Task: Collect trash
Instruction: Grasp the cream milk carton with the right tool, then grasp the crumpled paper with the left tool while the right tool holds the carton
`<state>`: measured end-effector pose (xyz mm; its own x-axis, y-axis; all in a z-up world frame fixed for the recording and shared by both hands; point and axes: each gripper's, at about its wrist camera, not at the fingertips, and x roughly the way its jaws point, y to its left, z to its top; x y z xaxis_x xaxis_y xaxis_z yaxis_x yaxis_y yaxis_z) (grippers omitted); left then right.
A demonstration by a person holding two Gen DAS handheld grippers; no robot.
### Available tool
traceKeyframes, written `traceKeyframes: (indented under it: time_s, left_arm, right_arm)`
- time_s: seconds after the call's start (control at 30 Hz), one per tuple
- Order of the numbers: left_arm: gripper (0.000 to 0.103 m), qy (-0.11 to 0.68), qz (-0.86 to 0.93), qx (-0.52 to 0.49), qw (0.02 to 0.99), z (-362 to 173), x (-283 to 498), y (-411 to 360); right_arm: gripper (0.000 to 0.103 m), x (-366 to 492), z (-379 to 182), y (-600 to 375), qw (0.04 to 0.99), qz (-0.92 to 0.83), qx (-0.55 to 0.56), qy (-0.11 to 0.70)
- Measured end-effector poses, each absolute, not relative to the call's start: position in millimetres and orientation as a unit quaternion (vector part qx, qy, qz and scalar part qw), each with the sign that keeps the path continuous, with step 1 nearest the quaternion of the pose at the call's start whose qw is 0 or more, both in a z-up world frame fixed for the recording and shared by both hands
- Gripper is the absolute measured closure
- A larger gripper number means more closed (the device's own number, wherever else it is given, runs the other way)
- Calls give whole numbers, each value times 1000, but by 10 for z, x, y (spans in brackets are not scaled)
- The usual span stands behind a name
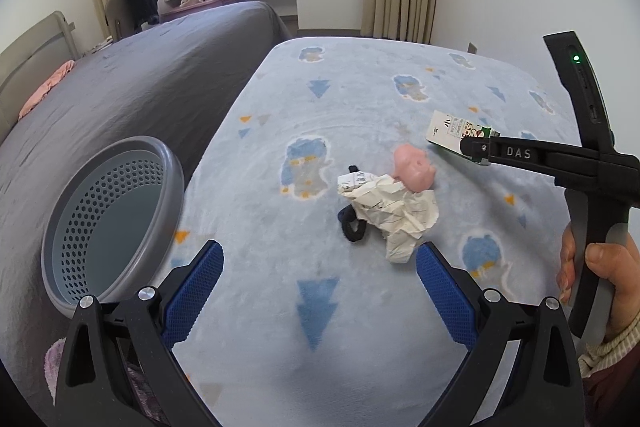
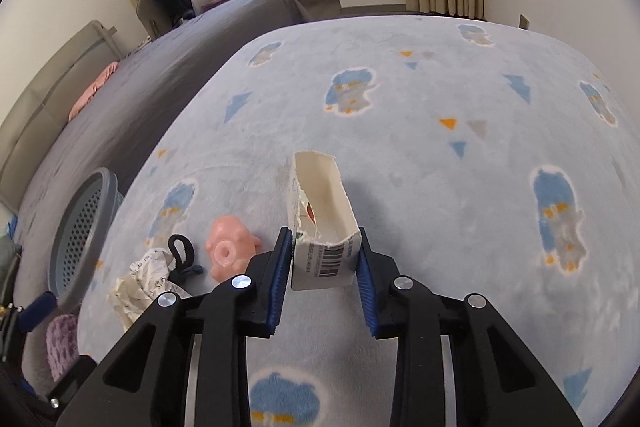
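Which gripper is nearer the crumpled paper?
Left. The left gripper hangs open just short of the crumpled paper; the right gripper is off beside it, shut on the torn carton.

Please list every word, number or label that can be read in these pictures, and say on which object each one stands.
"DAS": on the right gripper, on its black finger.
"小": on the carton; its other print is too small.
Barcode and digits on the carton's end: too blurred.
Handwriting on the crumpled paper: unreadable.

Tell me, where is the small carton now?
The carton is clamped in the right gripper, above the blue blanket, right of the pink toy.
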<state>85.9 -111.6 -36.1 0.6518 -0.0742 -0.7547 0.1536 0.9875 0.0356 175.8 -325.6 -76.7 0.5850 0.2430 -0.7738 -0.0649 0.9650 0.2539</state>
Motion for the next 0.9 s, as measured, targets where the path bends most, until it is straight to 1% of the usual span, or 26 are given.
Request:
traceKeyframes:
  time_s: [0.27, 0.53, 0.77, 0.8, 0.87, 0.9]
  left_arm:
    - [8, 416, -70, 37, 906, -423, 966, -1302]
    - [8, 422, -56, 33, 904, -537, 1133, -1401]
    - [8, 426, -49, 33, 903, -660, 1235, -1474]
    - [10, 426, -50, 33, 903, -670, 1244, -1490]
    - [18, 429, -54, 33, 901, -685, 1257, -1518]
    - [26, 431, -56, 33, 900, -695, 1262, -1529]
  right_arm:
    - [74, 1631, -670, -3405, 887, 87, 117, 438]
    - [74, 1472, -802, -3474, 872, 89, 118, 467]
    - [74, 1413, -878, -3560, 868, 75, 115, 477]
    - [74, 1410, -881, -3569, 868, 73, 115, 477]
    - [72, 1420, -889, -3577, 868, 71, 114, 479]
    - [68, 1418, -889, -3576, 868, 71, 112, 479]
